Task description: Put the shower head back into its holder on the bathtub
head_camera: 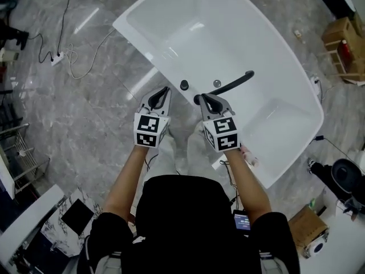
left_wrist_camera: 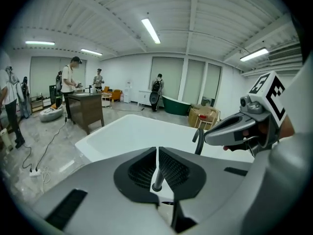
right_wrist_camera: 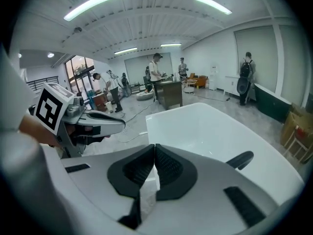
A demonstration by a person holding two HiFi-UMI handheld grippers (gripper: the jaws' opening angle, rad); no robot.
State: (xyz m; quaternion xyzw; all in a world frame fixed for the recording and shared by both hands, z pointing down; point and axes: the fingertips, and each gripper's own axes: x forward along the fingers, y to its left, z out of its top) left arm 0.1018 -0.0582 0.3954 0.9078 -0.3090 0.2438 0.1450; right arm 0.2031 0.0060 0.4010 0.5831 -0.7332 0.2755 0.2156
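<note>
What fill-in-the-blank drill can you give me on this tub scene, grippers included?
1. The bathtub is ___ in colour.
2. The shower head at its rim is ___ in colour.
3. The jaws of the right gripper are ___, with nothing between them.
4. In the head view, the shower head lies nearer the ___ gripper.

Missing words: white; black; shut; right.
</note>
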